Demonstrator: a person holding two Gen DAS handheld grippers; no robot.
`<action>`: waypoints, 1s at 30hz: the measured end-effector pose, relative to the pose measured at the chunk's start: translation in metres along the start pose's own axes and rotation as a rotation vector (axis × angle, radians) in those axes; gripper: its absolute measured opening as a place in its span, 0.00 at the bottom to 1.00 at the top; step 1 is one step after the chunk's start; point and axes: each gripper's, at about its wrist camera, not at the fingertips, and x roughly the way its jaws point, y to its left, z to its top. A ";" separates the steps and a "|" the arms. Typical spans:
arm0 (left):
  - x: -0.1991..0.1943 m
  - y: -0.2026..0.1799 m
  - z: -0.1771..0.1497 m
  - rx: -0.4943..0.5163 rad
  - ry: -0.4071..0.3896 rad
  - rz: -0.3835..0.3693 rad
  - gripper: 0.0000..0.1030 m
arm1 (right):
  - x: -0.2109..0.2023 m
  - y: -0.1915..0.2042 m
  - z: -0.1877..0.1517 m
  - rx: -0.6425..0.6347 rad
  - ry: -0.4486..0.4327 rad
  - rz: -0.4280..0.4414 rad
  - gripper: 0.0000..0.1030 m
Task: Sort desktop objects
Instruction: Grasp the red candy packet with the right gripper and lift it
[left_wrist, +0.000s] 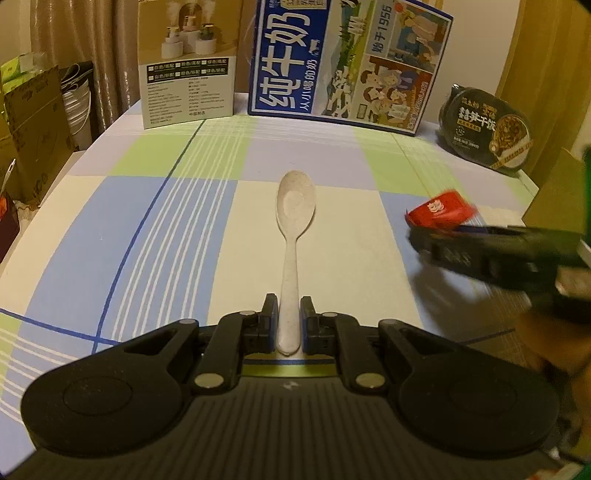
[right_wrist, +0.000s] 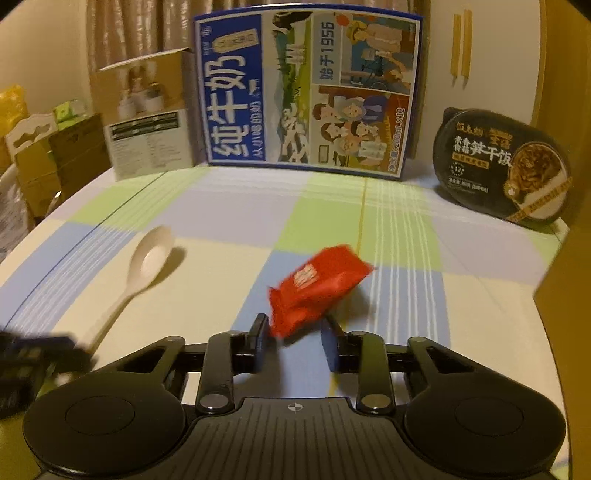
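Observation:
A beige speckled spoon (left_wrist: 295, 229) lies along the checked tablecloth, bowl pointing away. My left gripper (left_wrist: 289, 301) is shut on the spoon's handle near its end. The spoon also shows in the right wrist view (right_wrist: 147, 264), at the left. A red snack packet (right_wrist: 314, 286) sits blurred just in front of my right gripper (right_wrist: 294, 325), whose fingers are apart; the packet's lower corner lies between the fingertips without being clamped. In the left wrist view the red packet (left_wrist: 439, 212) is at the right, above the right gripper (left_wrist: 428, 240).
A blue milk carton box (right_wrist: 306, 92) and a tan product box (right_wrist: 147, 118) stand at the table's back. A black instant-rice bowl (right_wrist: 502, 166) leans at the back right. Cardboard boxes (left_wrist: 33, 122) stand off the table's left edge.

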 end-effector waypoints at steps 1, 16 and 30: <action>-0.001 -0.002 -0.001 0.006 0.003 0.001 0.08 | -0.006 0.000 -0.005 -0.005 0.001 0.005 0.26; -0.016 -0.028 -0.019 0.106 0.027 -0.020 0.08 | -0.050 -0.008 -0.015 -0.053 -0.075 0.014 0.86; -0.001 -0.017 -0.006 0.037 -0.001 -0.048 0.08 | 0.032 -0.031 0.013 -0.100 -0.052 0.080 0.74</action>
